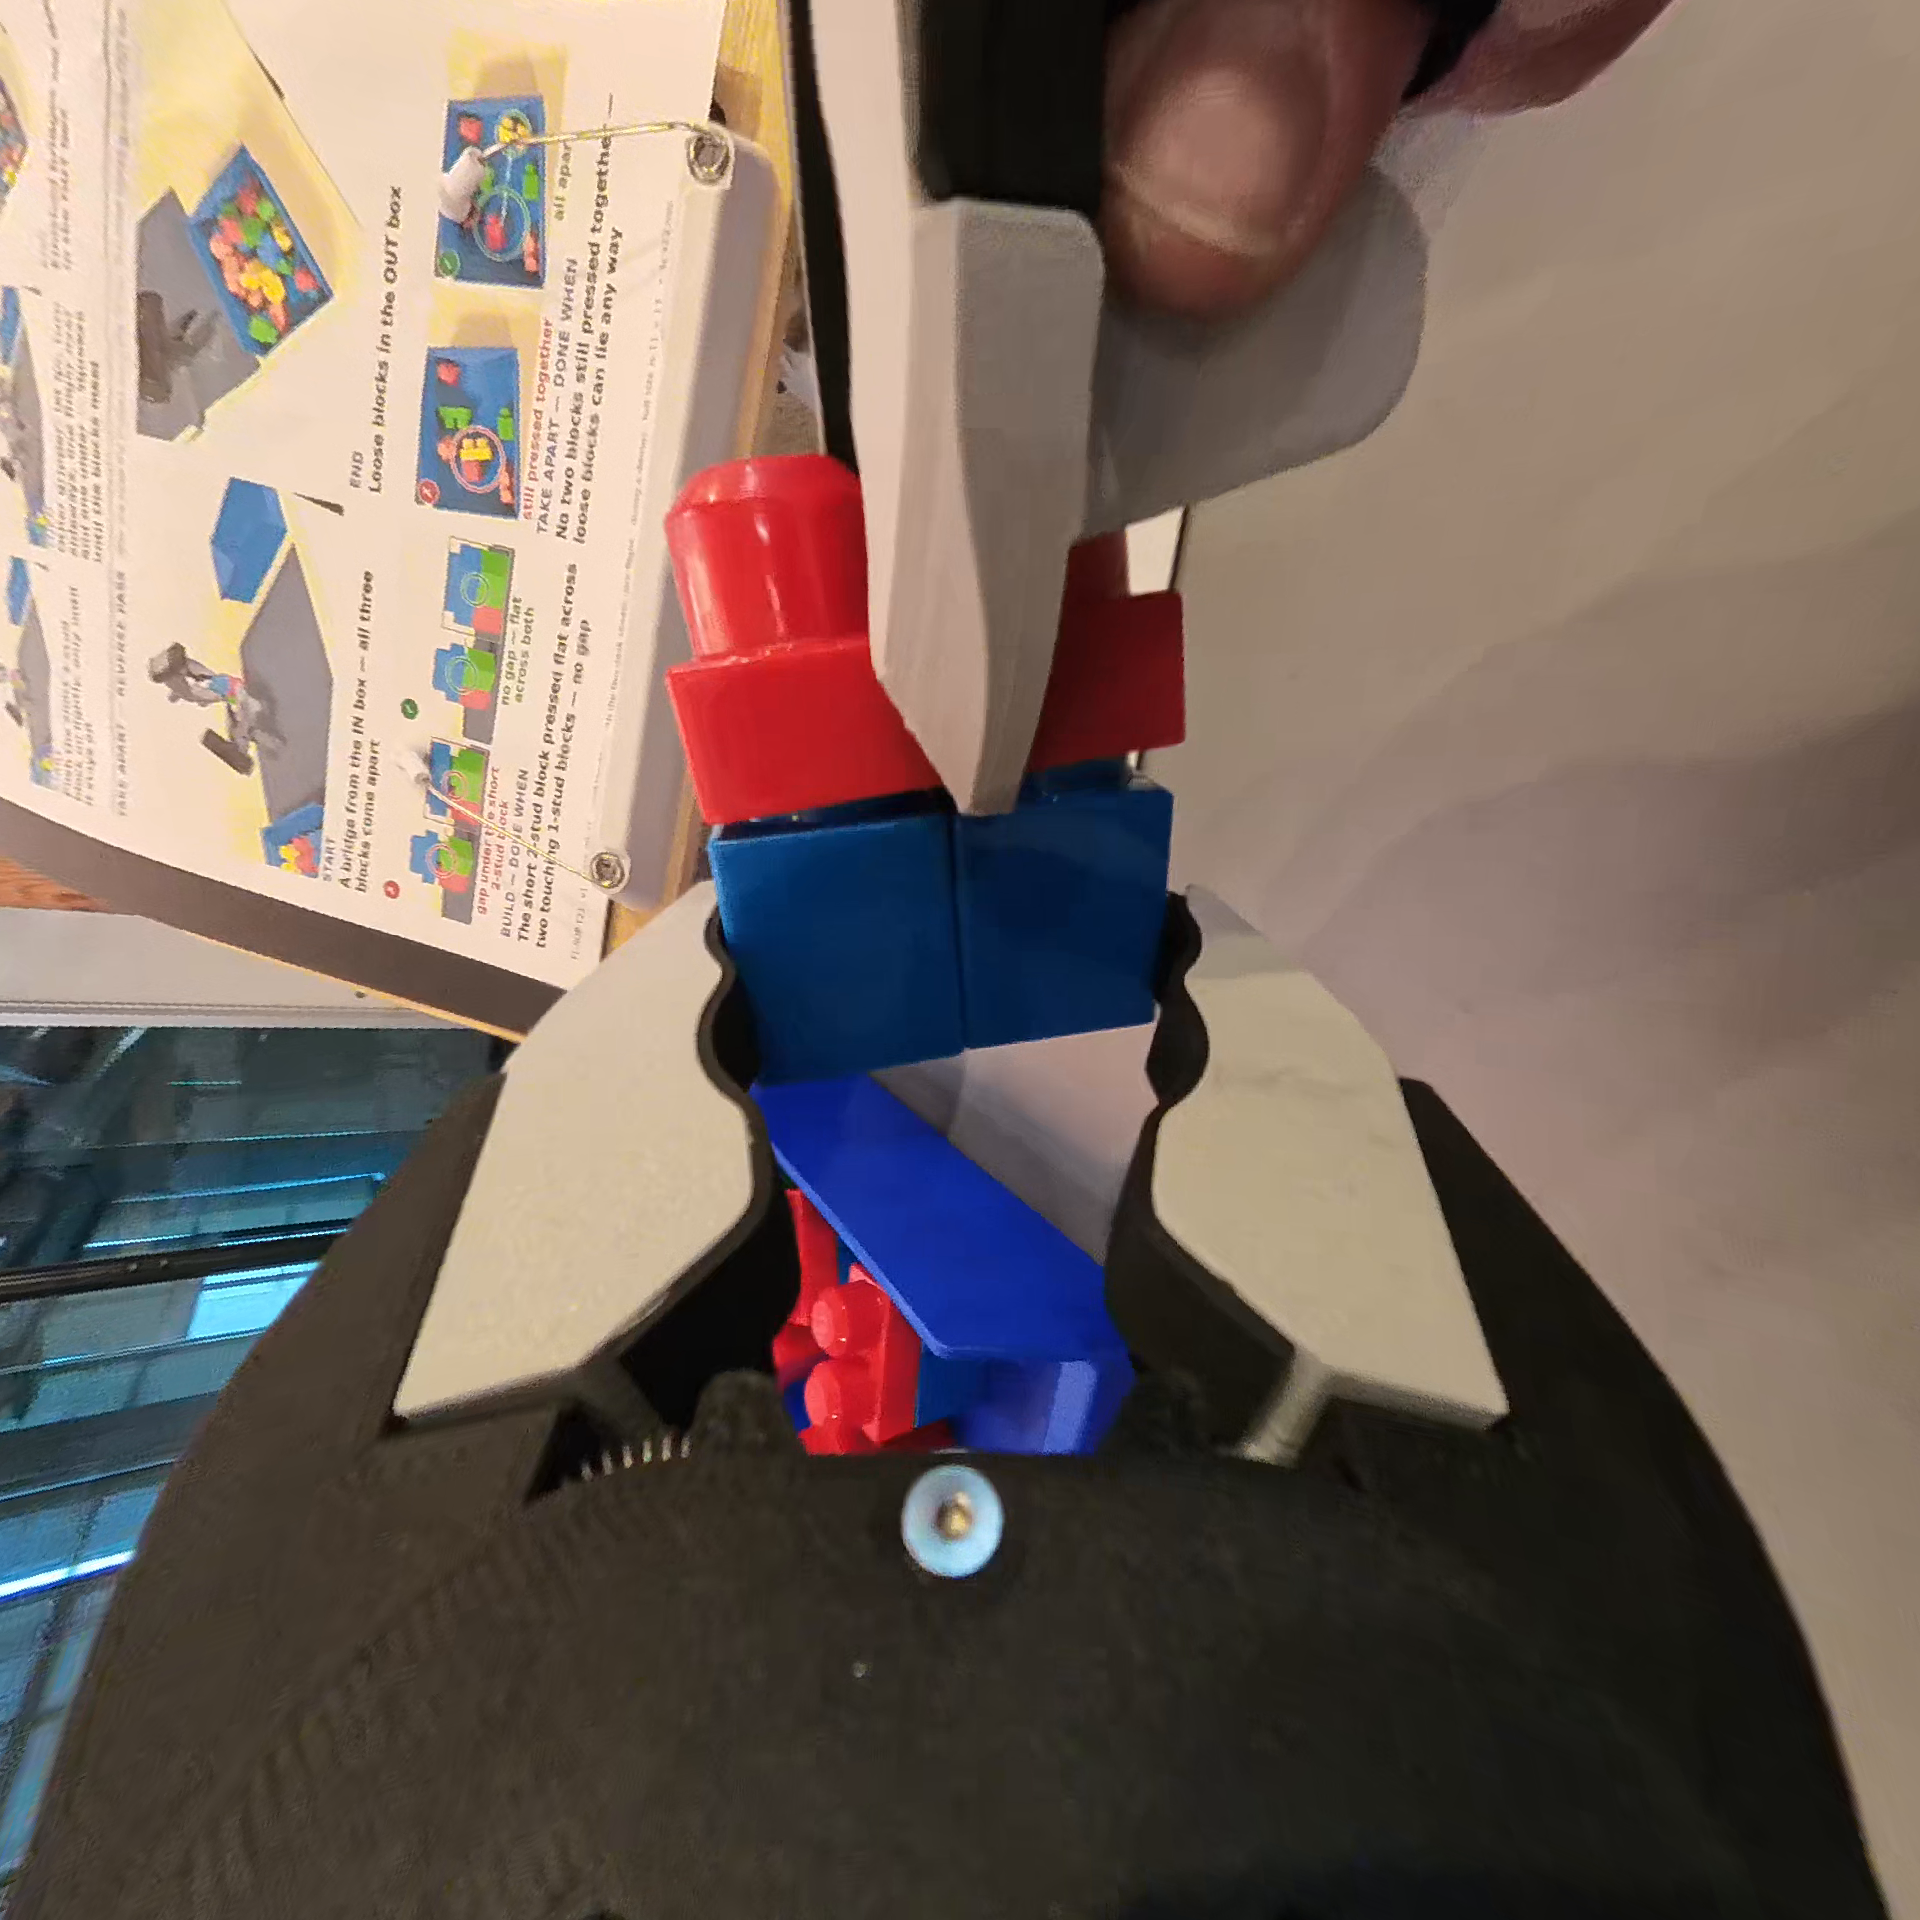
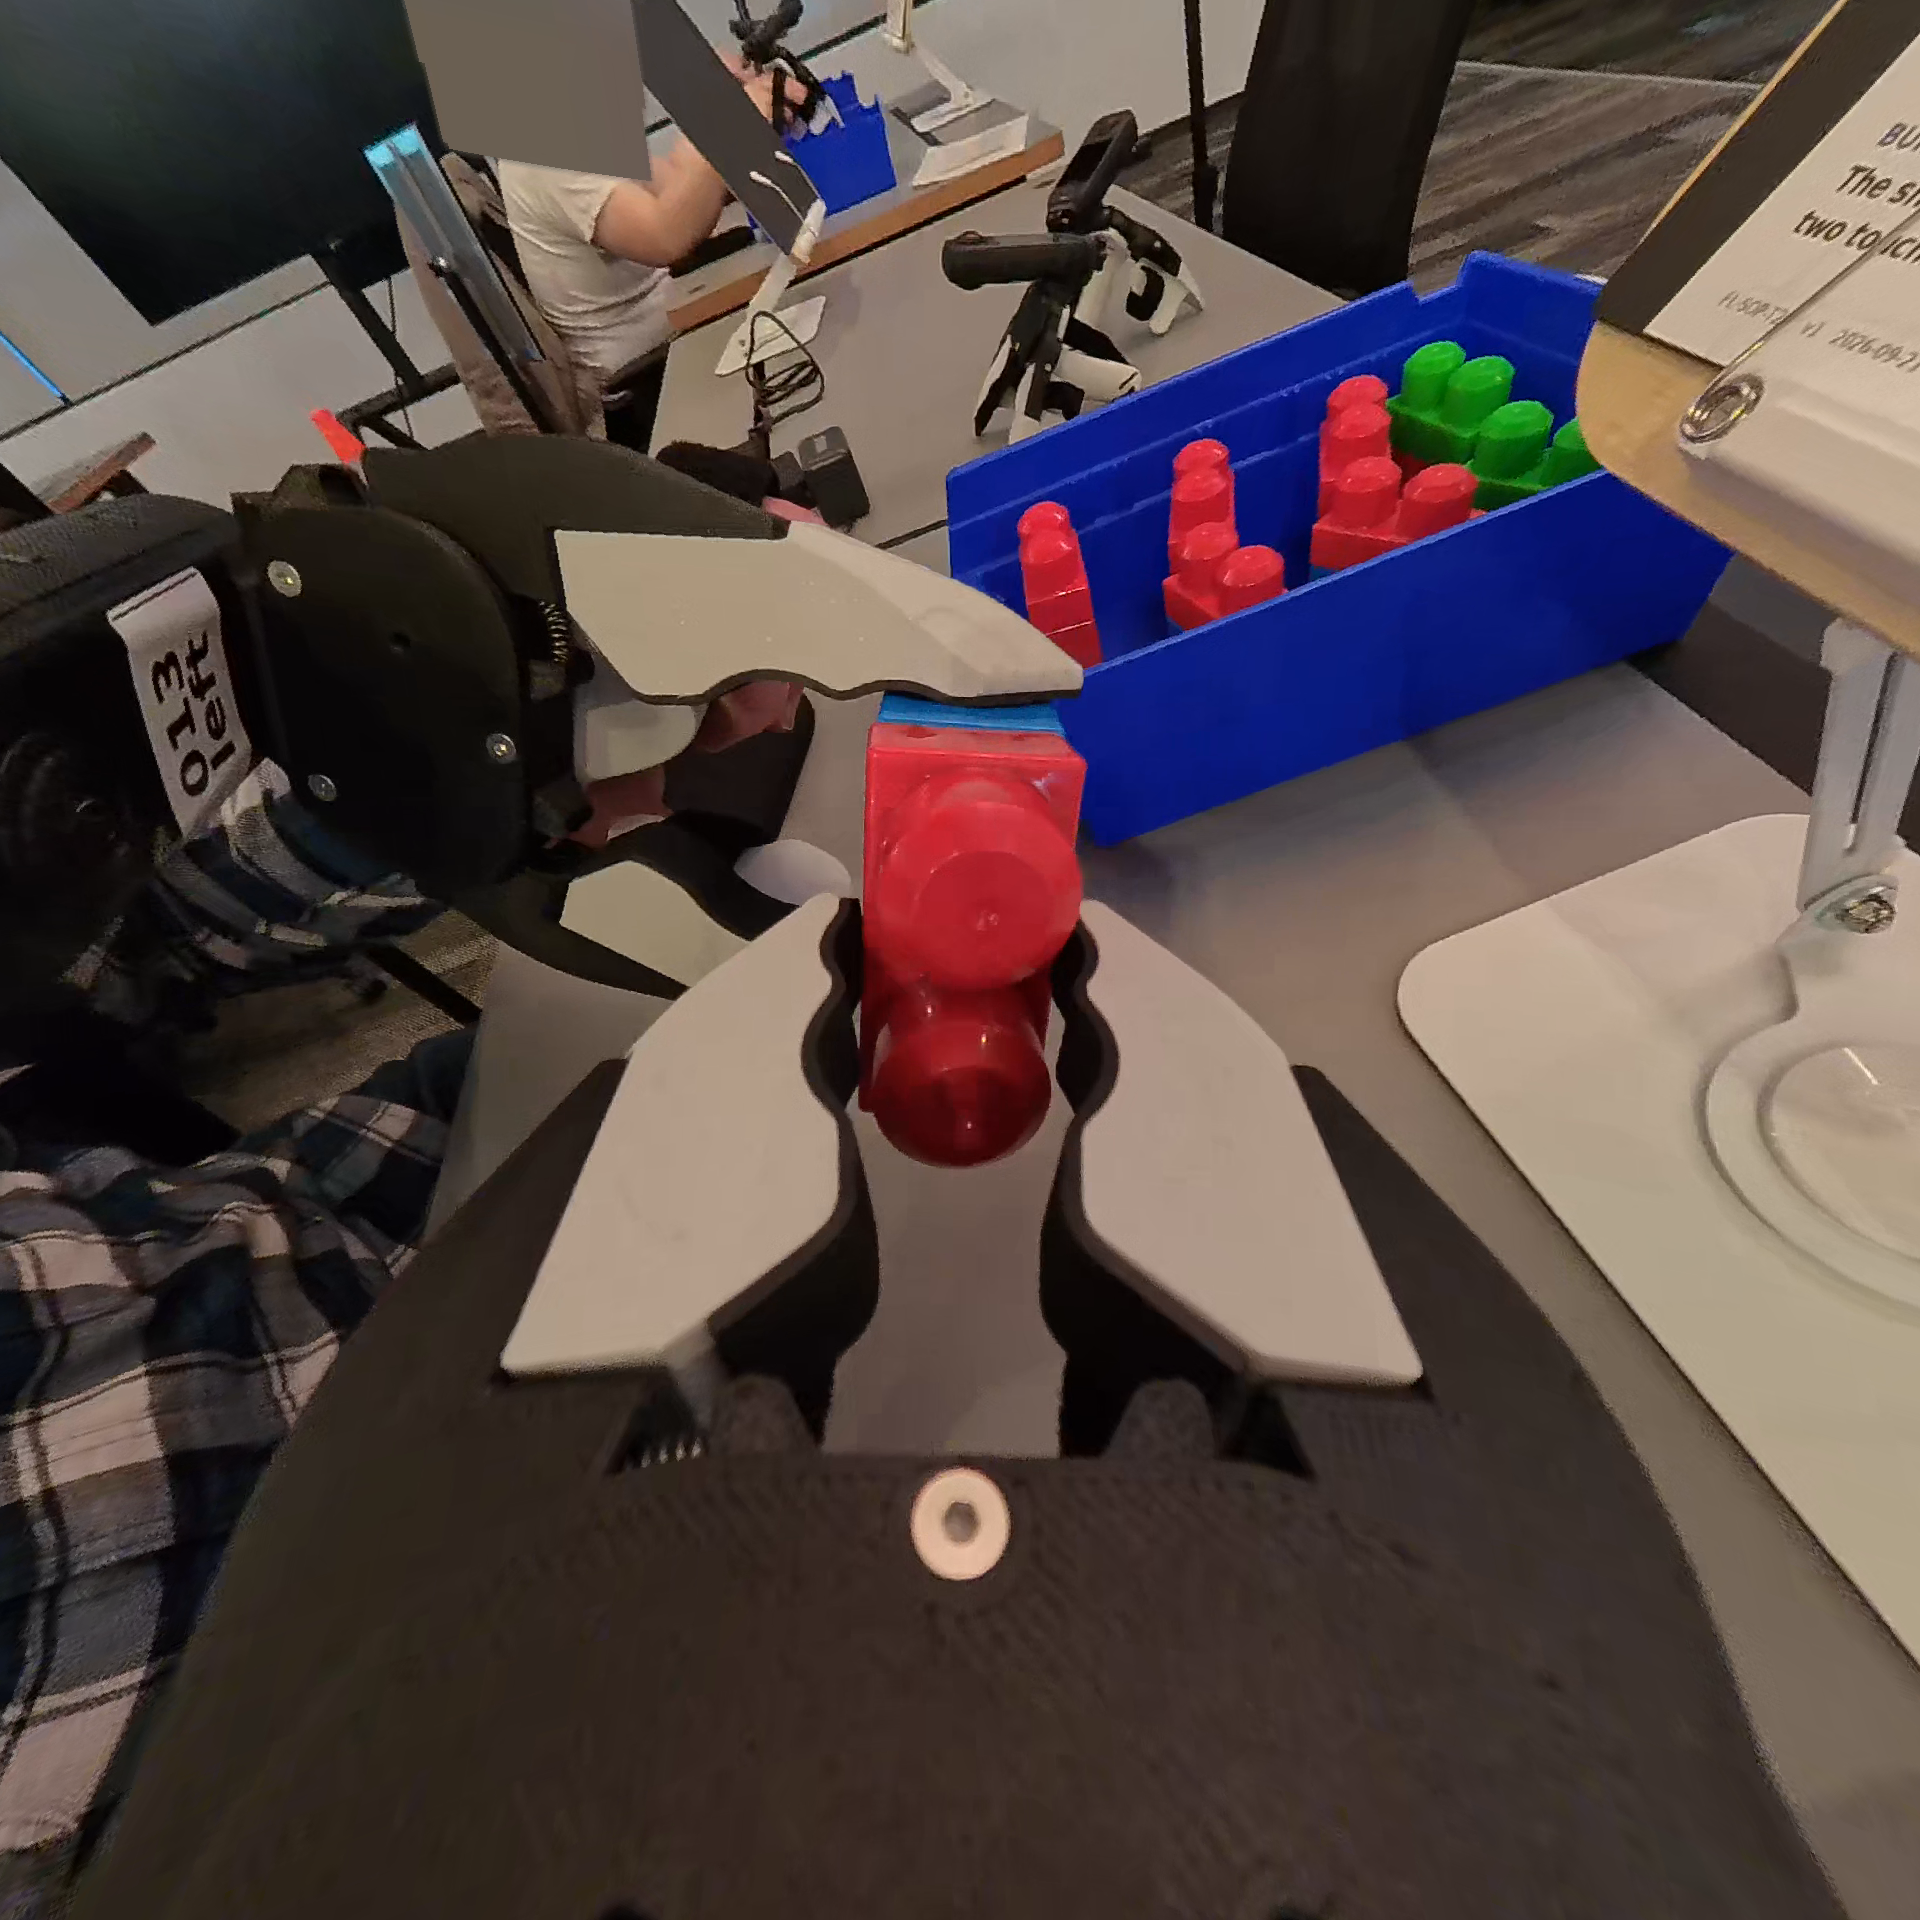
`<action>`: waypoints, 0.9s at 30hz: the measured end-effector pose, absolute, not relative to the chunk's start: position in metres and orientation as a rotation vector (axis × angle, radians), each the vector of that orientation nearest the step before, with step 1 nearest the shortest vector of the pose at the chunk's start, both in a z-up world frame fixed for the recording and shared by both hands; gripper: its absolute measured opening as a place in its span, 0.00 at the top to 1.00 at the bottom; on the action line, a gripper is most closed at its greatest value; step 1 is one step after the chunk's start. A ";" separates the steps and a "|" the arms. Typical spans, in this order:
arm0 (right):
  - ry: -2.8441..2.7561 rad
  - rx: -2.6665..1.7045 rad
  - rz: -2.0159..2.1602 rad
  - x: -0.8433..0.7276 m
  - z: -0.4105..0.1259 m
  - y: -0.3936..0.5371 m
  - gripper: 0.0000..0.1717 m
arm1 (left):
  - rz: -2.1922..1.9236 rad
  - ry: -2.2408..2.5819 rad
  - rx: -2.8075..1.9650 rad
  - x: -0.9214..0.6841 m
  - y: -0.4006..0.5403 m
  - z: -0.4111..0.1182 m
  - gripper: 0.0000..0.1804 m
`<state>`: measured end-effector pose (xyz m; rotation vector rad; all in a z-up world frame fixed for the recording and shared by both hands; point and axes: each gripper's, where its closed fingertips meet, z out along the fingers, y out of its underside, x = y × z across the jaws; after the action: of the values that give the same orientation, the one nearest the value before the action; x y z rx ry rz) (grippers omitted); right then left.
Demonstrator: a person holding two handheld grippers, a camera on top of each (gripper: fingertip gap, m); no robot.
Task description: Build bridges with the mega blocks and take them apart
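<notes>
We hold a small bridge of Mega blocks in mid-air between our two grippers, above a grey table [image 2: 1299, 935]. Our left gripper [image 1: 951, 935] is clamped across the pair of blue one-stud blocks [image 1: 935, 935], its black pads pressing their two outer faces. Our right gripper [image 2: 961, 997] is clamped on the red two-stud block [image 2: 971, 831] that spans them, its pads against the block's long sides, the two red studs pointing back at that gripper's camera. The seam between red and blue lies just past the right fingertips, tight under the upper finger of the left gripper.

This looks like the take-apart step. To do it well, we judge that we should keep the left grip square and firm on both blue blocks, then rock the red block off at one end, not yank it straight. The blue bin [image 2: 1351, 665], holding more red and green blocks, stands just beyond.
</notes>
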<state>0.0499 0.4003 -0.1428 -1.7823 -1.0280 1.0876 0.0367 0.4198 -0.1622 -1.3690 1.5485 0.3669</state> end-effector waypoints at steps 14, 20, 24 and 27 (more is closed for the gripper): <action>-0.698 -1.851 0.439 0.240 -0.092 0.458 0.79 | 0.254 1.434 -1.482 0.011 0.429 -0.159 0.59; -0.515 -2.346 0.153 0.394 -0.184 0.516 0.78 | 0.170 1.424 -1.492 0.030 0.427 -0.165 0.59; -0.526 -2.450 0.080 0.412 -0.228 0.545 0.77 | 0.139 1.438 -1.511 0.037 0.423 -0.170 0.59; -0.485 -2.460 0.016 0.422 -0.238 0.562 0.60 | 0.145 1.439 -1.524 0.037 0.424 -0.173 0.59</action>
<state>0.4220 0.5619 -0.2385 -2.4598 -0.4849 0.0156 0.0370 0.4241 -0.1734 -1.5243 1.4390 0.1446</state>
